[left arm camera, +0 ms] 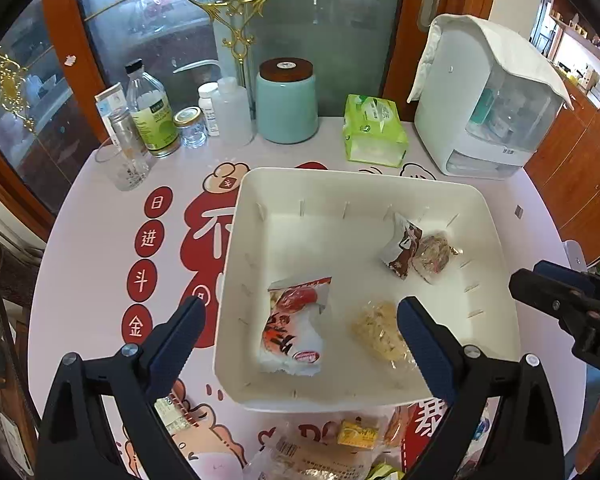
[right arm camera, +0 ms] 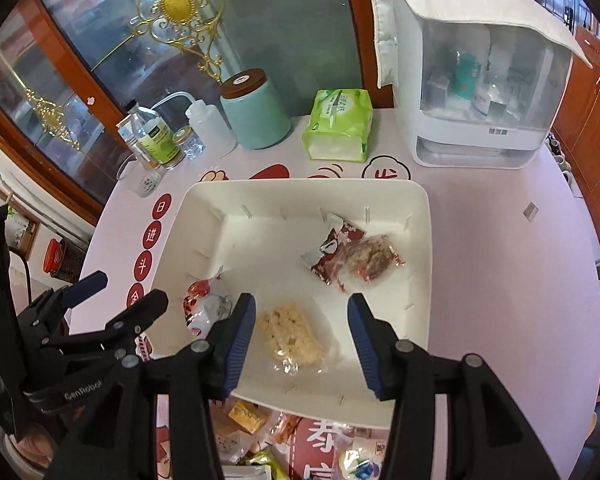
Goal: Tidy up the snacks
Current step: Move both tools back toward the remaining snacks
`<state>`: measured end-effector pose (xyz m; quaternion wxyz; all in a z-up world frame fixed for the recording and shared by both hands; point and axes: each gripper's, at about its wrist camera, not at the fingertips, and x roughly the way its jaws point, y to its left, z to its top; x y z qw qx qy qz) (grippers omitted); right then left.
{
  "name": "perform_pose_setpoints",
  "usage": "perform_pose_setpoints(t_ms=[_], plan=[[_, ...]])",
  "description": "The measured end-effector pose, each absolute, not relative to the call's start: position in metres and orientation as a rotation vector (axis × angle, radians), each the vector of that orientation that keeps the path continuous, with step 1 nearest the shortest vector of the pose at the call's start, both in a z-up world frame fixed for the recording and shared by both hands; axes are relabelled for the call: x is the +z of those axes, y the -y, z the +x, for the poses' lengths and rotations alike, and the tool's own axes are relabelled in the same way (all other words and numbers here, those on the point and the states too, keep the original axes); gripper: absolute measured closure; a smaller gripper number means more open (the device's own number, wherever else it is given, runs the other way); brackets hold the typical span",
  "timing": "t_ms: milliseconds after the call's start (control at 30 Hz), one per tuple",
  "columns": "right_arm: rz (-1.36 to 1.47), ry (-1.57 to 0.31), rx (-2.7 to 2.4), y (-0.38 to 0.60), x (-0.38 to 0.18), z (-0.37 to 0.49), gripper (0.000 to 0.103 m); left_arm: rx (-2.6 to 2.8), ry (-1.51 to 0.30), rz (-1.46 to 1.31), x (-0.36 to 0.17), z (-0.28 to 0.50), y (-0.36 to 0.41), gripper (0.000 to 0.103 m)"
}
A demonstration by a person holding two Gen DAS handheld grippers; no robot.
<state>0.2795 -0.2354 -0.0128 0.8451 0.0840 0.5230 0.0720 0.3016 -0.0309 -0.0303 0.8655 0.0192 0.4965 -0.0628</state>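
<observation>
A white bin [left arm camera: 496, 240] [right arm camera: 424, 240] stands on the round table. Inside it lie a red-and-white packet [left arm camera: 296, 332] [right arm camera: 204, 308], a pale crumbly snack in clear wrap [left arm camera: 376, 332] [right arm camera: 290, 332], a brown-and-white packet [left arm camera: 402, 246] [right arm camera: 332, 252] and a clear-wrapped brown snack [left arm camera: 434, 256] [right arm camera: 374, 260]. My left gripper [left arm camera: 302, 306] hangs wide open over the red-and-white packet without touching it. Over the pale snack my right gripper [right arm camera: 301, 300] is open, its pads clear of the wrap. More loose snacks [left arm camera: 340, 440] [right arm camera: 252, 420] lie on the table in front of the bin.
Along the table's far edge stand bottles and jars [left arm camera: 152, 120], a drinking glass [left arm camera: 122, 168], a teal canister [left arm camera: 286, 102], a green tissue pack [left arm camera: 374, 132] and a white appliance under a cloth [left arm camera: 488, 116]. Glass cabinet doors rise behind them.
</observation>
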Motion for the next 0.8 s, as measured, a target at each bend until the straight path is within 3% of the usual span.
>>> perform_pose_setpoints(t_ms=[533, 800], plan=[[0.122, -1.022, 0.143, 0.209, 0.016, 0.199, 0.054, -0.236, -0.774, 0.117, 0.037, 0.203, 0.001, 0.007], [0.082, -0.972, 0.157, 0.181, 0.037, 0.155, 0.054, -0.237, -0.768, 0.102, 0.06, 0.169, -0.042, 0.007]])
